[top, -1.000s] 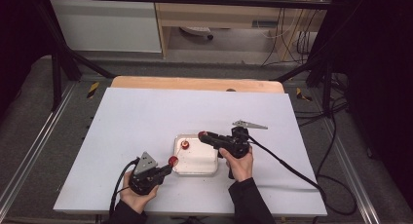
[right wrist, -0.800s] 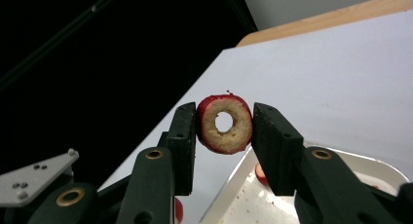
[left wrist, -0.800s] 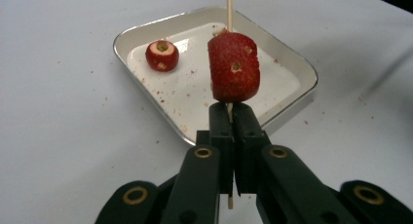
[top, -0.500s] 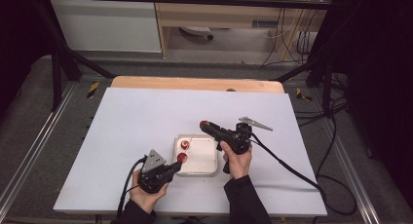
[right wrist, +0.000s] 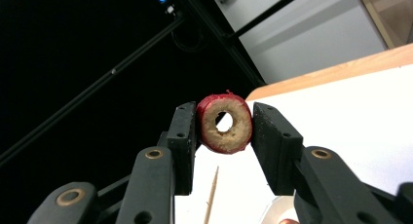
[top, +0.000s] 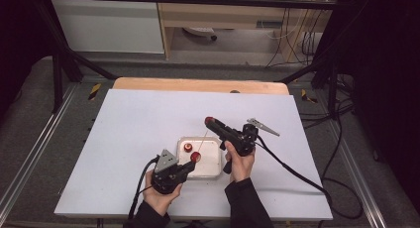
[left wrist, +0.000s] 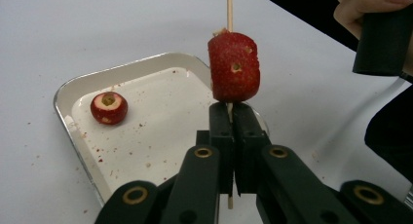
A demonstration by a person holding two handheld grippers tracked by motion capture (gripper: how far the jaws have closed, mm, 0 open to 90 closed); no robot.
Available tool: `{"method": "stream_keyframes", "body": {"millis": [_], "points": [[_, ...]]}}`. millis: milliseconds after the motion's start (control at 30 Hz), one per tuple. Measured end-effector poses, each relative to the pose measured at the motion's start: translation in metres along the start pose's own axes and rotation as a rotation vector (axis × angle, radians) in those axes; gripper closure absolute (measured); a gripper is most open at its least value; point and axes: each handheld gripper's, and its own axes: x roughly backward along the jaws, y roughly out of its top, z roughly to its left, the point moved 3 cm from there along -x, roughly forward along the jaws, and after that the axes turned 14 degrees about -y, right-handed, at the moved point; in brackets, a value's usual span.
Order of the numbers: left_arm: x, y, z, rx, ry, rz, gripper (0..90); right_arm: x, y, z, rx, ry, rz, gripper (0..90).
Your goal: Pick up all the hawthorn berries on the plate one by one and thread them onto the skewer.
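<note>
My left gripper [left wrist: 229,112] is shut on the lower end of a thin wooden skewer [left wrist: 229,9], which stands upright. A strawberry piece [left wrist: 234,65] with a small hole in its side is threaded on it, just above the jaws. In the high view this gripper [top: 189,164] sits at the front edge of the white tray [top: 214,169]. My right gripper [right wrist: 224,119] is shut on a red ring-shaped fruit slice [right wrist: 239,132] with a hole through its middle. It is held in the air [top: 210,122] beyond the tray. The skewer's tip [right wrist: 213,192] shows below it.
A small red fruit piece [left wrist: 108,107] with a pale cut top lies in the tray [left wrist: 73,85], which is speckled with red juice. The table [top: 138,119] is white with a wooden strip along the far edge. The right gripper's cable [top: 297,173] trails off to the right.
My left gripper has moved right and forward to the tray's front edge with the skewer. My right gripper has lifted the ring slice up and farther from me.
</note>
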Motion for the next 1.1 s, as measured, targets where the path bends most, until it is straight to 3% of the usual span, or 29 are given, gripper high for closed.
{"method": "stream_keyframes", "body": {"millis": [567, 1100], "points": [[0.0, 0.004, 0.002, 0.018, 0.003, -0.024, 88.0, -0.001, -0.004, 0.002, -0.009, 0.013, -0.028, 62.8], [-0.005, 0.008, 0.001, 0.061, 0.006, -0.047, 88.0, -0.003, -0.013, 0.002, -0.014, 0.021, -0.022, 62.9]]}}
